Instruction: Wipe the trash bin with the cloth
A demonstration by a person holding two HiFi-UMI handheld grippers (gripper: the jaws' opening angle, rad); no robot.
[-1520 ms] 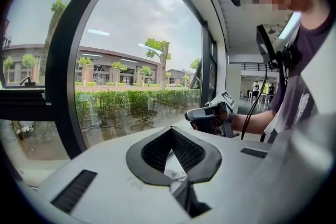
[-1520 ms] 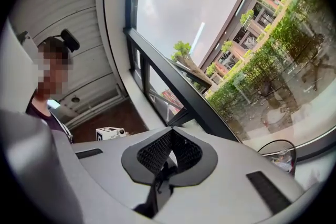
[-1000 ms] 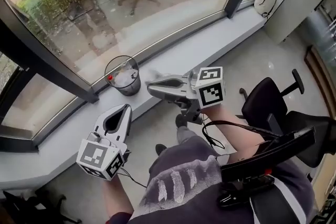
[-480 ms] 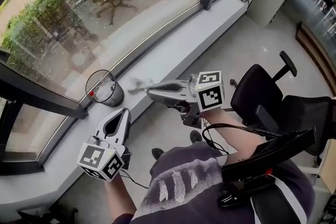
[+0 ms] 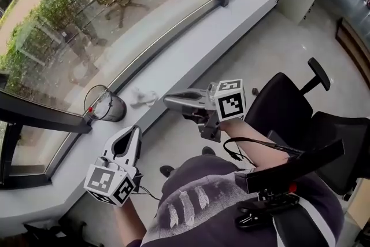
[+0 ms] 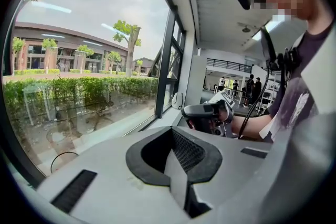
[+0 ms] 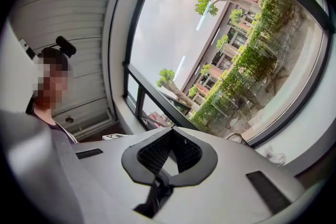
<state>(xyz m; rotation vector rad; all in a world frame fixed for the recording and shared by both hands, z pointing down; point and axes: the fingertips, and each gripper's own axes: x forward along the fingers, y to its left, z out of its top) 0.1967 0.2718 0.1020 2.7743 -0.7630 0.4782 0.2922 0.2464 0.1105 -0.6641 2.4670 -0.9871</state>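
Left gripper (image 5: 136,130): grey moulded shell, jaws clenched together, nothing held.
Right gripper (image 5: 167,101): same build, jaws clenched together, nothing held.
Bin: small round dark trash bin (image 5: 107,106) with thin hoop rim and a red spot on it; upright on the long grey window sill (image 5: 231,20), against the glass.
Cloth: crumpled white cloth (image 5: 142,98), lying on the sill just beside the bin, clear of both grippers.
Count: two grippers, one bin, one cloth, one black office chair (image 5: 286,110).
Surfaces: smooth sill, glossy pale floor (image 5: 272,61).
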